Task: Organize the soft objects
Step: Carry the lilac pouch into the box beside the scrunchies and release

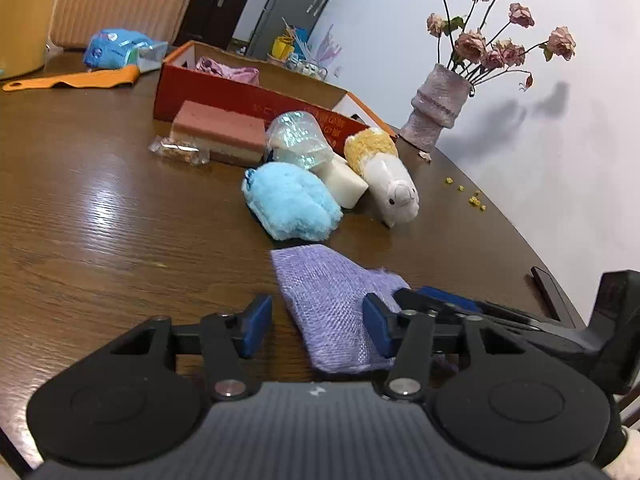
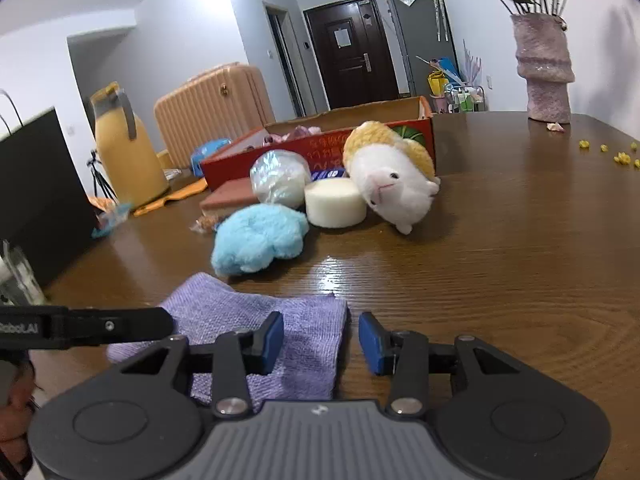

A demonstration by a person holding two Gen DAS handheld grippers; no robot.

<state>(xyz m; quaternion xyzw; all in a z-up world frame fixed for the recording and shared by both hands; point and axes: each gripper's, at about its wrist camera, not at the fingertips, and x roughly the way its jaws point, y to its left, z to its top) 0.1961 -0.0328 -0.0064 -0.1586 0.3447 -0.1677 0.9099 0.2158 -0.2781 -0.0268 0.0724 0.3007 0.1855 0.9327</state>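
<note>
Both grippers are low over the brown wooden table (image 1: 100, 200), angled down and forward, side by side at the purple knitted cloth (image 1: 332, 312). The left gripper (image 1: 318, 326) has its blue pads (image 1: 256, 326) parted, released, the cloth's edge lying in the gap with only the right pad against it and no pinch that I can see. The right gripper (image 2: 320, 340) is released too: fingers spread, its left pad over the cloth's right-hand corner, its right pad over bare wood, nothing clamped.

The cloth lies flat on the table at six o'clock in both views, right under the fingertips. Beyond it at twelve o'clock sits the pile: the fluffy blue plush (image 1: 292, 208), the white foam cylinder (image 2: 335, 203), the white-and-yellow plush animal (image 2: 394, 176) tipped nose-down, a crinkly plastic-wrapped ball (image 1: 298, 140), a pink sponge block (image 1: 220, 132), all just in front of the red cardboard box (image 1: 248, 96).

From the left wrist, the right gripper's black body pokes in at four o'clock, touching the cloth's far side, and the vase of dried roses (image 1: 440, 108) shows whole at one o'clock, with an orange comb (image 1: 72, 80) at ten. From the right wrist, the left gripper's finger enters at nine o'clock over the cloth; this view alone shows a dark door (image 2: 352, 52), a yellow jug (image 2: 124, 152) and a ribbed peach suitcase (image 2: 212, 108).
</note>
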